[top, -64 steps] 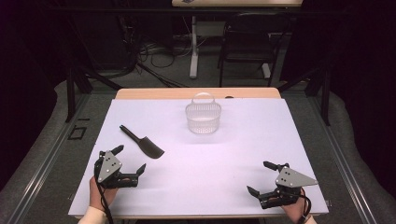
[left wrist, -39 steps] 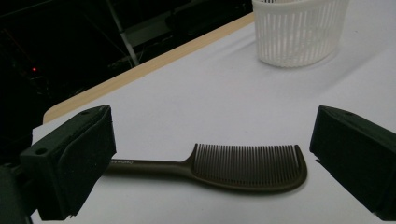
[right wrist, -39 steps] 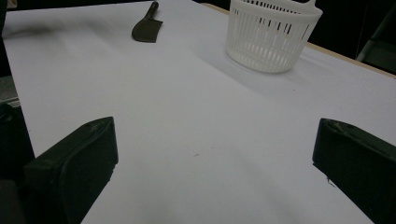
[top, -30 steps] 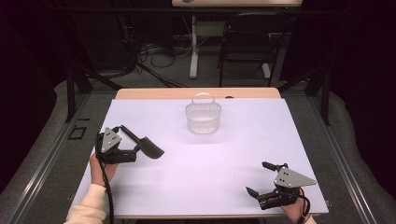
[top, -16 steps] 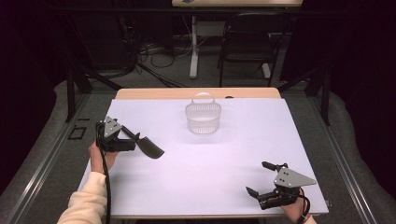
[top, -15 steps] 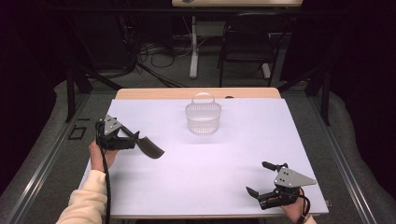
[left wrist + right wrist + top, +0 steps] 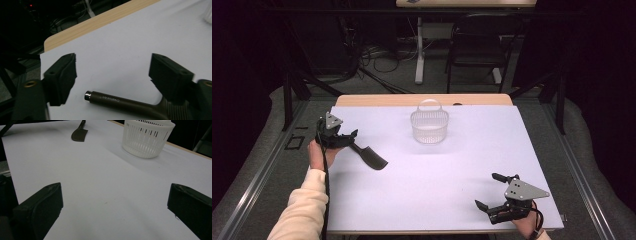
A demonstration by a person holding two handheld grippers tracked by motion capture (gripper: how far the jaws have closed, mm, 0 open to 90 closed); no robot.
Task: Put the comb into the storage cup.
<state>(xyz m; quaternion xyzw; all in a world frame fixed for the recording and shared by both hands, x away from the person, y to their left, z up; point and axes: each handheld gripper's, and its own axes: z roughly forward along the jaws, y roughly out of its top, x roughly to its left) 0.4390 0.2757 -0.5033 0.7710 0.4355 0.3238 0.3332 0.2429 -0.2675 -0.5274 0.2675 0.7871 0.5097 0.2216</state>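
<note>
Since a moment ago, the left gripper (image 7: 343, 139) has slid toward the far left corner of the surface (image 7: 437, 190), and its jaws have just been closing, not yet touching the spatula (image 7: 368, 155) handle lying between them. That thin handle could roll or slip out sideways. Near the right corner, the right gripper (image 7: 490, 206) rests, jaws wide open, holding nothing.

High view looks down across the table (image 7: 432, 195); both claw views skim it closely, perhaps sharing the basket (image 7: 148, 138).
</note>
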